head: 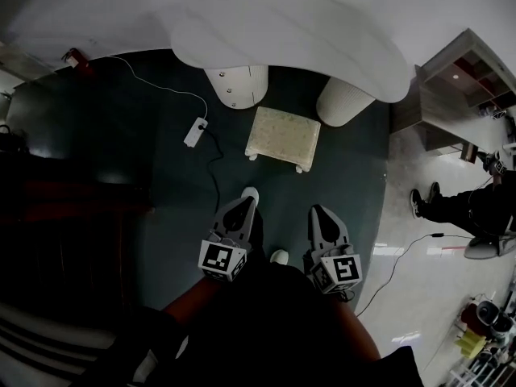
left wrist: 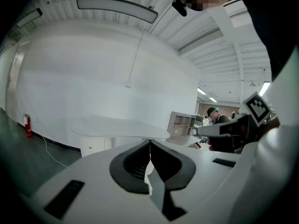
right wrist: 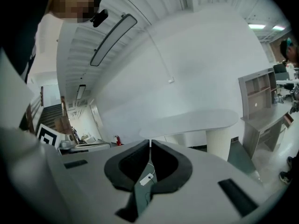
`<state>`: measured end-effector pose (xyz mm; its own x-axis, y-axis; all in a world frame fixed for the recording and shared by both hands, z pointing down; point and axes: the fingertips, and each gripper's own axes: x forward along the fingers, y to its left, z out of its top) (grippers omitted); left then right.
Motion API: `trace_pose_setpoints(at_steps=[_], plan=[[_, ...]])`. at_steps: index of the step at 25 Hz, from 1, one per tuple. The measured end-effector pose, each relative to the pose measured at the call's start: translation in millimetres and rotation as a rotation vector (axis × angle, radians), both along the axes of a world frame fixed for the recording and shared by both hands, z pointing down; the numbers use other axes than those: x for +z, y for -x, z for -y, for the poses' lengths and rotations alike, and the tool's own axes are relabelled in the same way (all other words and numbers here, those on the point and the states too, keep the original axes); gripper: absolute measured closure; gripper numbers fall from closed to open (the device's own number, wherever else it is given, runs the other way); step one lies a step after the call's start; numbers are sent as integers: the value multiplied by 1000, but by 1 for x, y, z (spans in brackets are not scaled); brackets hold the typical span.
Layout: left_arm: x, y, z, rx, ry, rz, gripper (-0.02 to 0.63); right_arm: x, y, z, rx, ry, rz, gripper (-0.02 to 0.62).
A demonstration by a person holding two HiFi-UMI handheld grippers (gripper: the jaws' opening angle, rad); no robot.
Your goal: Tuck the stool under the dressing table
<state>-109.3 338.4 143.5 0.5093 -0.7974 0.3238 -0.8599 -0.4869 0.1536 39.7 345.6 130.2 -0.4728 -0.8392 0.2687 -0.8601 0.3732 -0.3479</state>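
Note:
The stool [head: 283, 137], a small cream cushioned seat on short white feet, stands on the dark floor just in front of the white dressing table [head: 298, 35], between its two ribbed white legs. My left gripper [head: 243, 202] and right gripper [head: 320, 214] are side by side nearer to me than the stool, apart from it, both shut and empty. In the left gripper view the closed left gripper [left wrist: 150, 143] points at the dressing table's top [left wrist: 117, 125]. From the right gripper view the right gripper [right wrist: 150, 143] faces the same tabletop [right wrist: 191, 120]; the stool is hidden behind the jaws in both.
A white power strip [head: 196, 131] with its cables lies on the floor left of the stool. A wooden shelf unit [head: 463, 87] stands at the right, and a person [head: 472, 208] sits beyond it. My feet [head: 251, 194] are between the grippers and the stool.

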Motion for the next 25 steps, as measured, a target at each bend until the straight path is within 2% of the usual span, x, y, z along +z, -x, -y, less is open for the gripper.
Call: trace_pose_setpoints(at_steps=[5, 9, 13, 16, 21, 25], plan=[[25, 33, 45, 73, 56, -15, 590, 0, 21, 62, 14, 2, -73, 557], [45, 51, 100, 101, 63, -14, 591, 30, 28, 107, 17, 49, -137, 557], [82, 60, 132, 135, 151, -40, 590, 63, 5, 136, 134, 140, -78, 557], [113, 67, 149, 142, 187, -26, 591, 90, -7, 153, 199, 199, -51, 557], [156, 67, 187, 92, 184, -48, 591, 157, -14, 177, 136, 238, -142, 555], [188, 60, 218, 98, 173, 26, 589, 221, -24, 191, 88, 310, -160, 557]])
